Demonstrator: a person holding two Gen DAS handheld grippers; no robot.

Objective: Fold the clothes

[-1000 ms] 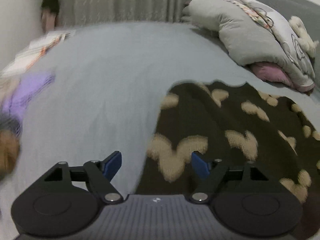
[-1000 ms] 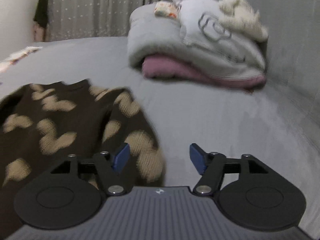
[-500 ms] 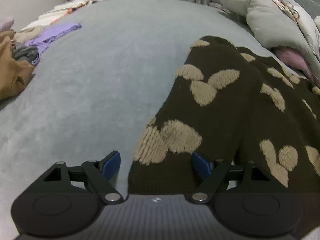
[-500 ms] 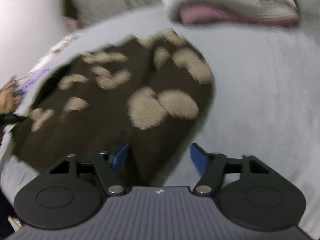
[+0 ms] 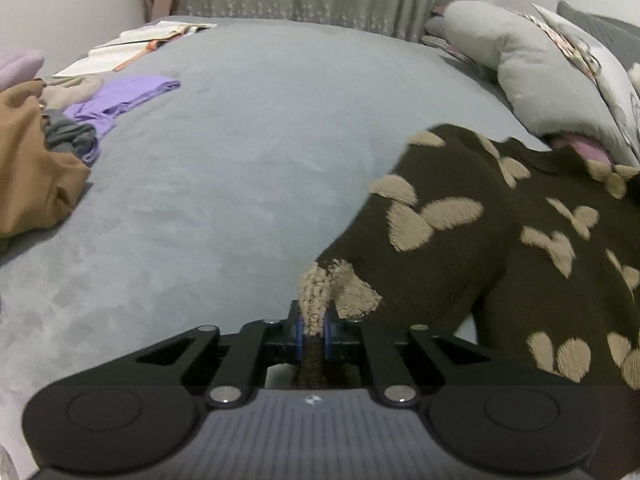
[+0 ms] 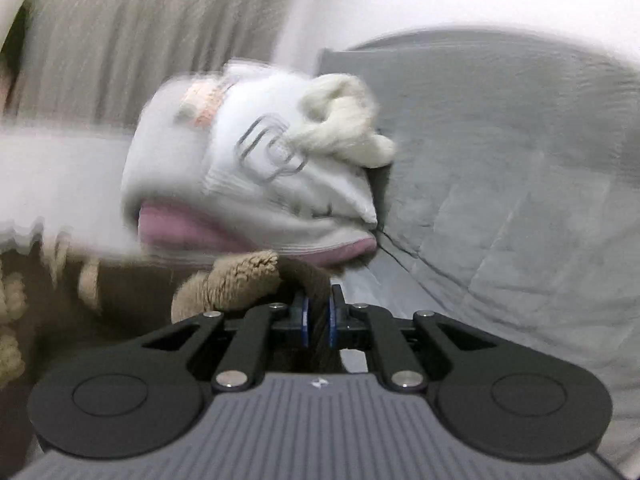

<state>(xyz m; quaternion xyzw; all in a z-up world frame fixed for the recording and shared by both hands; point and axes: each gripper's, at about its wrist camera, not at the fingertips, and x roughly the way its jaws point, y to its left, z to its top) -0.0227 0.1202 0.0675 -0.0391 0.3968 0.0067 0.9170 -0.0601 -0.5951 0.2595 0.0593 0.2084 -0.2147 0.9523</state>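
Note:
A dark brown sweater with tan fuzzy shapes (image 5: 500, 248) lies on the grey bed (image 5: 240, 160), spreading to the right in the left wrist view. My left gripper (image 5: 313, 330) is shut on the sweater's near edge. My right gripper (image 6: 318, 322) is shut on another part of the same sweater (image 6: 132, 292), which bunches up to its left; that view is blurred by motion.
A pile of unfolded clothes, tan (image 5: 32, 176), grey and purple (image 5: 120, 98), sits at the bed's left. Papers (image 5: 140, 42) lie at the far left. Stacked folded grey, white and pink garments (image 6: 256, 184) sit by the grey headboard (image 6: 500, 160). Curtains hang behind.
Both grippers were open over the sweater's edge; now both have closed on the fabric. The right gripper has swung to face the headboard and folded stack.

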